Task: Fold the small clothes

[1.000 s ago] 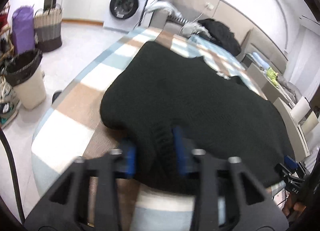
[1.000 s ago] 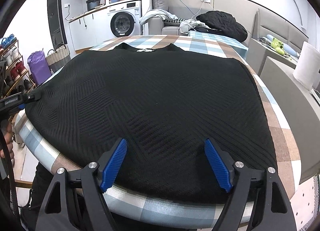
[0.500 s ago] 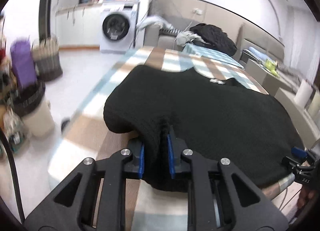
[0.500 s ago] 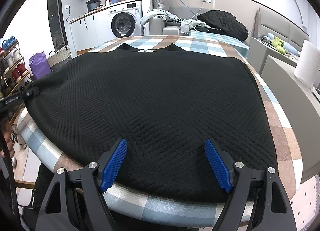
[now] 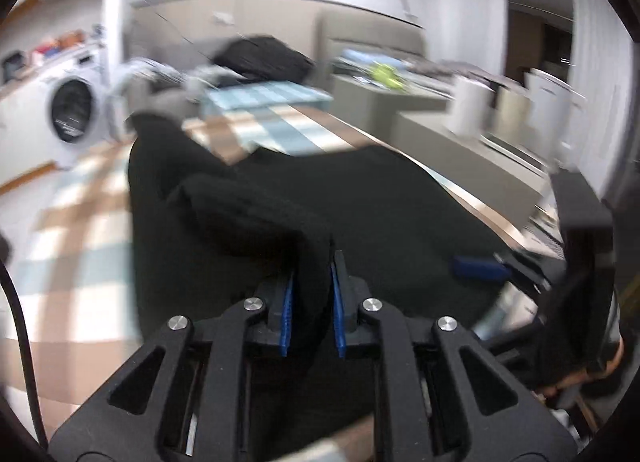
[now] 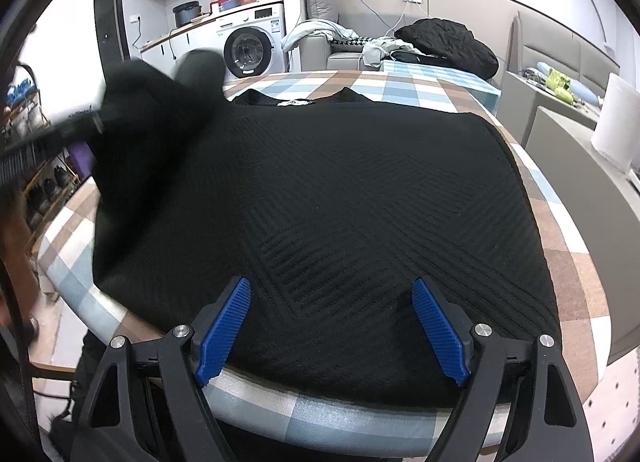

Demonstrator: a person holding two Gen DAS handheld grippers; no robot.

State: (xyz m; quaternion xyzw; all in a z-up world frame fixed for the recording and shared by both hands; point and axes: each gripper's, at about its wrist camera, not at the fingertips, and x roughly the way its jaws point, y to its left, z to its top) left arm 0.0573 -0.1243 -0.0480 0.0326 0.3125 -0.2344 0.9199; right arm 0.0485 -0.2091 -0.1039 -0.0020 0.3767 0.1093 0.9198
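Note:
A black knitted sweater [image 6: 360, 197] lies spread on the checked table [image 6: 568, 262], neck at the far end. My left gripper [image 5: 311, 302] is shut on the sweater's left edge [image 5: 248, 213] and holds it lifted above the table; in the right wrist view that raised fold [image 6: 156, 117] hangs at the left. My right gripper [image 6: 332, 326] is open and empty, hovering over the sweater's near hem. Its blue pad [image 5: 480, 268] shows in the left wrist view.
A washing machine [image 6: 250, 49] stands at the back. A sofa with a black jacket [image 6: 448, 43] is behind the table. Grey cabinets [image 6: 580, 165] stand at the right. A shoe rack [image 6: 40, 189] is at the left, off the table.
My left gripper closed on the sweater's left edge, then lifted it and swung right over the sweater. The right gripper has stayed open in place.

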